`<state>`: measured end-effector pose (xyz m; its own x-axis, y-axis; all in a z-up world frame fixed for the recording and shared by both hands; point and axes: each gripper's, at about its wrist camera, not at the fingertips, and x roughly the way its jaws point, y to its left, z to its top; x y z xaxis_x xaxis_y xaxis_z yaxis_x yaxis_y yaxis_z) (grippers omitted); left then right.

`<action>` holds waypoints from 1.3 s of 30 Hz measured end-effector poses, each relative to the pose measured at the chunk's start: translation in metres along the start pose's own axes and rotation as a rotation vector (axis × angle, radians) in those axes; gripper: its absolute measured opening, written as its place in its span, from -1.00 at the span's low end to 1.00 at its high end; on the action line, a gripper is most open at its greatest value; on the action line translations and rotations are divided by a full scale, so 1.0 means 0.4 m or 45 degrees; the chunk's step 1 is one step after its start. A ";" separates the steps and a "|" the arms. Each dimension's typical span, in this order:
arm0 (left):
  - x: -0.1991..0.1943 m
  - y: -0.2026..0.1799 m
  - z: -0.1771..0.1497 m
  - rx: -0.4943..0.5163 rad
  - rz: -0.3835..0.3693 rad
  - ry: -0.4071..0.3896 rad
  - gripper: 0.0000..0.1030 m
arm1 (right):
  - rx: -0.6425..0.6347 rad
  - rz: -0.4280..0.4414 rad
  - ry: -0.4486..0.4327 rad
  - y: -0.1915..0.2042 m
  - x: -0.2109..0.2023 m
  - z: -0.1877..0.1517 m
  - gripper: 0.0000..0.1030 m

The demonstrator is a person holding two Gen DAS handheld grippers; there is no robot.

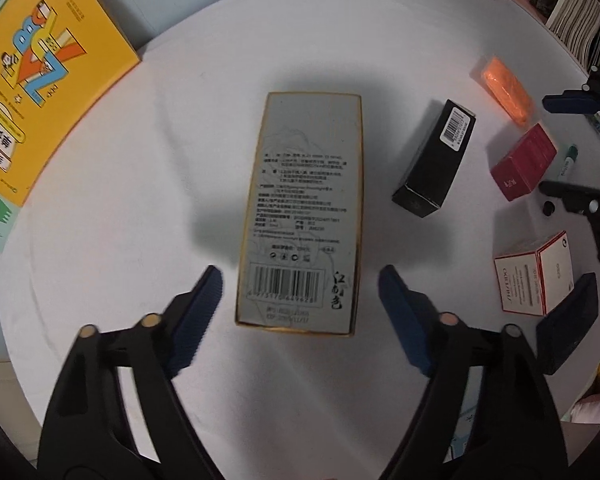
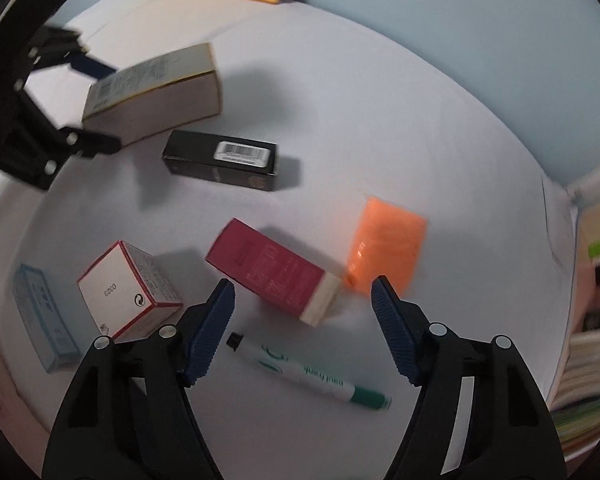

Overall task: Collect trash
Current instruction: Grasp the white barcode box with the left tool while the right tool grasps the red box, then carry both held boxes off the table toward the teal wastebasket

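Note:
A long grey box with gold edges and a barcode (image 1: 304,216) lies flat on the white table (image 1: 140,200). My left gripper (image 1: 300,280) is open, its fingers on either side of the box's near end, apart from it. The same box shows in the right wrist view (image 2: 156,96). My right gripper (image 2: 304,292) is open and empty above a red box (image 2: 276,268) and a green-capped marker (image 2: 312,376). A black box (image 2: 224,164), an orange packet (image 2: 384,248) and a white red-edged box (image 2: 128,288) lie nearby.
A yellow book (image 1: 40,68) lies at the table's far left. A pale blue box (image 2: 44,316) sits at the left edge in the right wrist view. Stacked books (image 1: 580,20) stand at the far right. The right gripper (image 1: 580,152) shows beside the red box (image 1: 524,164).

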<state>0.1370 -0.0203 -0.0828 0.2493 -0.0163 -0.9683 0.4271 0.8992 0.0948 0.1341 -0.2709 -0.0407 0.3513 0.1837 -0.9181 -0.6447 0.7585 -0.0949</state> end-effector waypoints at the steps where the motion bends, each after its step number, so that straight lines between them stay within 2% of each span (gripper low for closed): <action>1: 0.005 0.000 0.003 0.001 -0.009 0.008 0.25 | -0.021 -0.002 0.002 0.005 0.003 0.002 0.37; 2: 0.010 0.000 0.006 0.002 -0.017 0.015 0.09 | -0.046 -0.005 0.006 0.010 0.007 0.005 0.36; 3: 0.014 0.002 0.009 0.000 -0.020 0.021 0.02 | -0.064 0.003 0.011 0.014 0.012 0.007 0.31; 4: 0.019 0.001 0.013 -0.005 -0.026 0.027 -0.04 | -0.072 0.004 0.018 0.016 0.016 0.009 0.15; 5: 0.025 0.005 0.028 -0.014 -0.034 0.028 -0.06 | -0.084 0.001 0.029 0.021 0.021 0.009 0.01; 7: 0.025 0.009 0.032 -0.023 -0.050 0.016 -0.08 | -0.112 -0.016 0.023 0.031 0.021 0.006 -0.07; 8: 0.024 0.011 0.032 -0.024 -0.047 0.007 -0.09 | -0.116 -0.014 0.018 0.034 0.018 0.003 -0.18; 11: 0.025 0.012 0.026 -0.034 -0.030 -0.001 -0.09 | -0.069 0.025 0.008 0.026 0.001 -0.016 -0.37; 17: 0.012 0.001 0.006 -0.065 -0.028 -0.014 -0.09 | -0.027 0.080 -0.025 0.025 -0.040 -0.046 -0.40; 19: -0.002 0.006 -0.009 -0.070 -0.024 -0.020 -0.10 | -0.003 0.076 -0.049 0.056 -0.054 -0.066 -0.40; 27: -0.073 -0.017 -0.011 -0.024 0.028 -0.094 -0.09 | 0.249 0.060 -0.138 0.042 -0.163 -0.160 -0.40; 30: -0.108 -0.041 -0.014 0.014 0.035 -0.136 -0.09 | 0.332 0.045 -0.163 0.034 -0.198 -0.201 -0.40; 36: -0.177 -0.161 -0.022 0.179 -0.015 -0.200 -0.09 | 0.506 -0.009 -0.182 0.037 -0.258 -0.268 -0.40; 39: -0.189 -0.232 -0.029 0.264 -0.052 -0.213 -0.09 | 0.611 -0.049 -0.172 0.057 -0.292 -0.353 -0.40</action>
<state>0.0687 -0.0973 -0.0212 0.3609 -0.1385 -0.9223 0.6045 0.7878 0.1183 -0.0174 -0.3634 0.0101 0.4740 0.2052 -0.8563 -0.2558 0.9626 0.0891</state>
